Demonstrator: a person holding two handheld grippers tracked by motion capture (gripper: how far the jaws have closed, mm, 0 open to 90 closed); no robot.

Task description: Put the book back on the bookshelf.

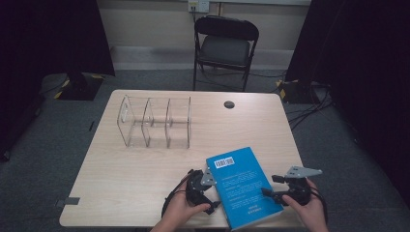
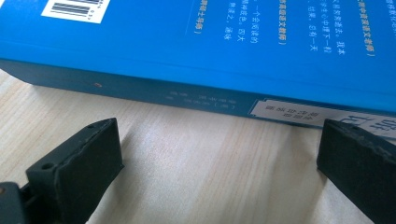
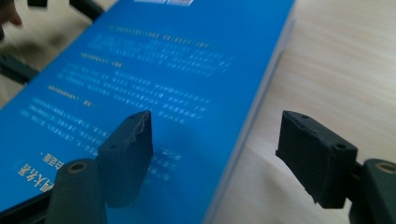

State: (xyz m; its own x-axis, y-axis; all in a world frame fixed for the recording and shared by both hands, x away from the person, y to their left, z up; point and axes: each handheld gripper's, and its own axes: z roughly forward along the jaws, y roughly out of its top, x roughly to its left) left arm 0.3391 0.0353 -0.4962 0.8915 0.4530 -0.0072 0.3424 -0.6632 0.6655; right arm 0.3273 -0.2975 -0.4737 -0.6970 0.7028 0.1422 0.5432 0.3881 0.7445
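A blue book lies flat, back cover up with a white barcode label, near the front edge of the wooden table. My left gripper is open at the book's left side. In the left gripper view its jaws face the dark blue spine of the book, with bare table between them. My right gripper is open at the book's right side. In the right gripper view one jaw hovers over the cover of the book and the other is beyond its white page edge.
A clear acrylic rack with three compartments stands at the middle left of the table. A small black round cap sits near the far edge. A black folding chair stands behind the table. Cables lie on the floor at right.
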